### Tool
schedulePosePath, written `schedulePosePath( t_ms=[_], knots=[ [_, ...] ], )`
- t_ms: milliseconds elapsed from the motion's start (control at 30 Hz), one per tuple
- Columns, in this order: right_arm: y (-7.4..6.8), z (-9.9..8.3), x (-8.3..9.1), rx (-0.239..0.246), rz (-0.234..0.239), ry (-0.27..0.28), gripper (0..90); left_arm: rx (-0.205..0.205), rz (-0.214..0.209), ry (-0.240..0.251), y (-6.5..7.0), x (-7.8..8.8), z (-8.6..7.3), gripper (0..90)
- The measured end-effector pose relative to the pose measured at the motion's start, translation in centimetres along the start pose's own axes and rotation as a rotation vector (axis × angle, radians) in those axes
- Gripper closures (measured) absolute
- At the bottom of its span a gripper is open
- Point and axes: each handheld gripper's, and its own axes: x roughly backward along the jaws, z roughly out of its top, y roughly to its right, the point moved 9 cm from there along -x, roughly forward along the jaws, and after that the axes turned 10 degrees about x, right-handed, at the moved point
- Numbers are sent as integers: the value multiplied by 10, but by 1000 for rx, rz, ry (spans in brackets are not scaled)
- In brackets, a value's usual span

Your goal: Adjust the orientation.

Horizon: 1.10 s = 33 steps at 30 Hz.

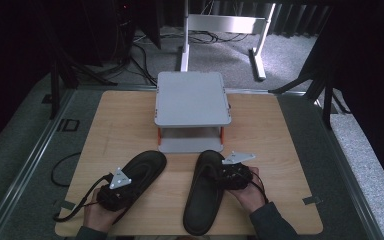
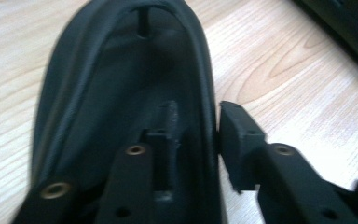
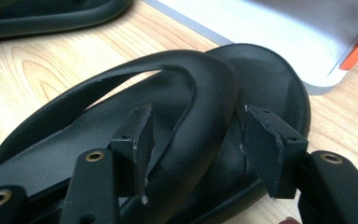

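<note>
L gripper (image 2: pixel 193 140): jaws pinched on left sandal's (image 1: pixel 145 167) side wall, to lift it.
R gripper (image 3: pixel 196 154): jaws apart astride right sandal's (image 3: pixel 177 121) strap, not yet gripping.
Rack (image 1: pixel 192 100): far centre, likely dest.

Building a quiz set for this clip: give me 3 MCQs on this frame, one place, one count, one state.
1. Where is the grey rack?
A. far side of the table, behind the sandals
B. at the near edge
C. on the floor

2. How many sandals are on the table?
A. one
B. two
C. three

3. What is the left gripper doing?
A. hanging open above the rack
B. closed on the left sandal's side
C. lying on the table apart from the sandal

Key:
1 A: the high view shows the rack beyond the toes of both sandals.
2 B: the left sandal and the right sandal lie side by side.
3 B: its view shows one jaw inside the sandal and one outside, pressed on its wall.
</note>
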Motion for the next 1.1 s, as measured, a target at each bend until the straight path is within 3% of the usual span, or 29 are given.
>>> schedulePosePath(
  t_ms=[167, 300, 400, 500, 600, 633, 700, 833, 967, 1100],
  knots=[
    [0, -3, -2, -18, 12, 6, 429, 0, -14, -5, 11, -8, 14, 804],
    [-1, -4, -4, -12, 19, 2, 439, 8, -25, -6, 23, -16, 20, 805],
    [-3, -4, -6, -15, 31, 5, 463, 21, -51, 4, 34, -23, 28, 811],
    [-3, -3, -7, -10, 31, 3, 472, 7, -94, 11, 51, -30, 38, 810],
    [-3, -3, -6, -10, 31, 4, 476, 3, -106, 19, 55, -32, 41, 798],
    [-3, -3, -7, -8, 31, 6, 477, -3, -135, 45, 67, -38, 52, 733],
    [-3, -3, -6, -5, 33, 7, 478, -8, -141, 64, 69, -38, 57, 676],
    [-3, -4, -5, -14, 33, 14, 478, -29, -67, 95, 56, -25, 58, 574],
    [-4, -4, -4, -13, 35, 11, 465, -30, -5, 132, 27, -5, 57, 529],
    [-5, -5, -3, -15, 35, 13, 463, -26, 41, 93, -2, -1, 49, 484]
  ],
)
